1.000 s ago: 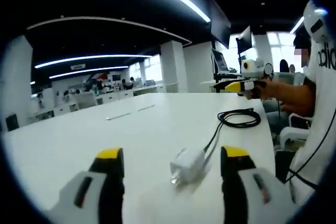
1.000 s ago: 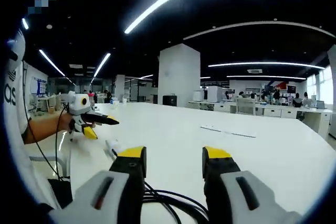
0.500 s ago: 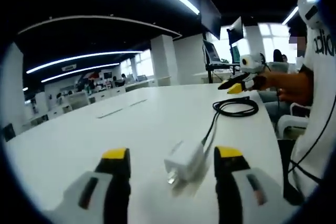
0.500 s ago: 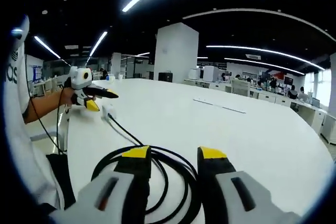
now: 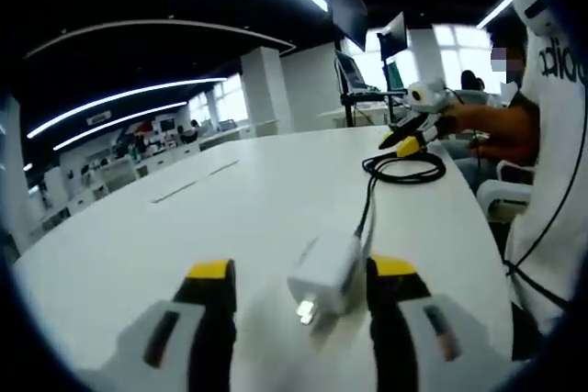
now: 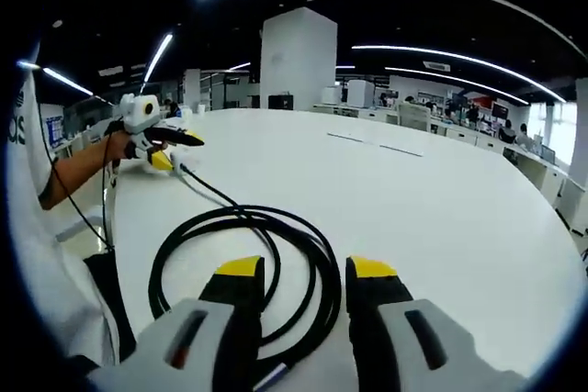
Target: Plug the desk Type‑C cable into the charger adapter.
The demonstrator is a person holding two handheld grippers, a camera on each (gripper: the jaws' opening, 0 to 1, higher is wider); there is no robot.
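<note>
Between the spread fingers of my left gripper (image 5: 299,293) I see the charger adapter (image 5: 323,274) — a small white glossy block with metal prongs, lying on the smooth white table (image 5: 184,236) with the cable leading off its far end. My right gripper (image 6: 299,282) is open too — the black round cable (image 6: 248,259) lies coiled in loops just ahead of and between its fingers.

We see the white charger adapter (image 5: 323,275) lying prongs-toward-us at six o'clock; the black Type‑C cable (image 6: 243,268) runs from it, coiled flat.
</note>
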